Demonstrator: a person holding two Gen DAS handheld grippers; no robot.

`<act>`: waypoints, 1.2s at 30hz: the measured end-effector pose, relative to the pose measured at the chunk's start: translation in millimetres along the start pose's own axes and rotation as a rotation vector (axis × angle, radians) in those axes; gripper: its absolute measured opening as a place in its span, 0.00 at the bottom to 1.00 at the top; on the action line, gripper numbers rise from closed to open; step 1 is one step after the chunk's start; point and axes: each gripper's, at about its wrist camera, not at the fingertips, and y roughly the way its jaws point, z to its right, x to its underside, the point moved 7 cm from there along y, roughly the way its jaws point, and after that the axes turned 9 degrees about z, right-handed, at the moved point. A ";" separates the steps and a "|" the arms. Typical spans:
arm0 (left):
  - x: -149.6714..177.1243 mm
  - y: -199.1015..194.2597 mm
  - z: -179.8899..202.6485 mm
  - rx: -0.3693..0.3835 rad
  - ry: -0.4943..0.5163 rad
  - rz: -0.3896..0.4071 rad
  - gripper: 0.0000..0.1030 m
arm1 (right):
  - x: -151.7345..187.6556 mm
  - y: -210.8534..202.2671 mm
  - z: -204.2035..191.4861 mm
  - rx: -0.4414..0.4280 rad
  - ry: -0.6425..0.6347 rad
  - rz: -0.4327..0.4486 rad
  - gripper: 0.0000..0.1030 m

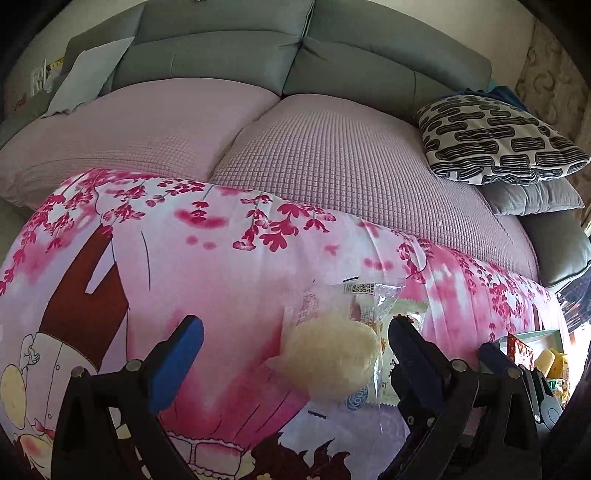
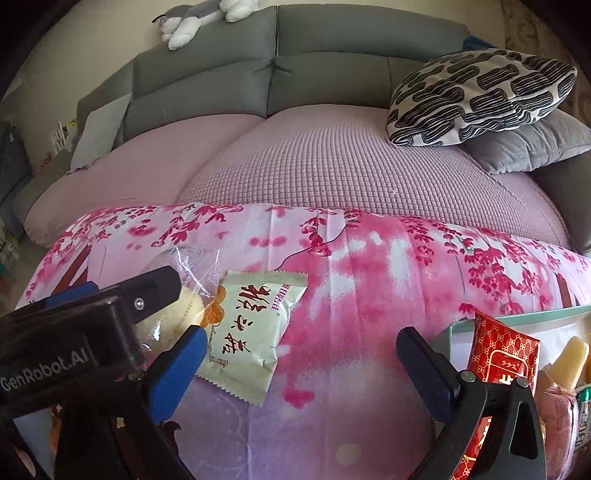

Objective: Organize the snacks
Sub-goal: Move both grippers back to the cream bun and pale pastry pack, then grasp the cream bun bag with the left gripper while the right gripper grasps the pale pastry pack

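A pale round pastry in a clear wrapper (image 1: 332, 363) lies on the pink floral cloth (image 1: 221, 266), between the wide-apart fingers of my open left gripper (image 1: 295, 350), nearer the right finger. Just behind it is a pale green packet with red characters (image 2: 251, 332), lying flat beside the pastry (image 2: 177, 314). My right gripper (image 2: 303, 369) is open above the cloth, its blue left pad (image 2: 181, 369) at the green packet's edge. The left gripper's housing (image 2: 55, 354) crosses the lower left of the right wrist view.
A mint-green box (image 2: 517, 317) at the right holds a red packet (image 2: 502, 354), a yellow snack (image 2: 572, 354) and other packets. Behind the cloth is a pink-covered grey sofa (image 2: 332, 158) with a patterned cushion (image 2: 480, 96) on a grey one. A plush toy (image 2: 199, 18) lies on the backrest.
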 end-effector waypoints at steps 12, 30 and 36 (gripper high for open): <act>5.2 11.3 10.2 -0.015 0.049 0.003 0.78 | -3.9 3.8 -1.1 -0.012 -0.008 0.028 1.00; 2.9 2.4 -45.5 -0.107 -0.062 0.027 0.58 | -2.0 7.5 -10.8 -0.037 -0.026 0.038 1.00; 3.3 -0.8 -61.2 -0.168 -0.063 0.031 0.60 | 1.1 11.5 -30.0 -0.063 -0.065 0.042 1.00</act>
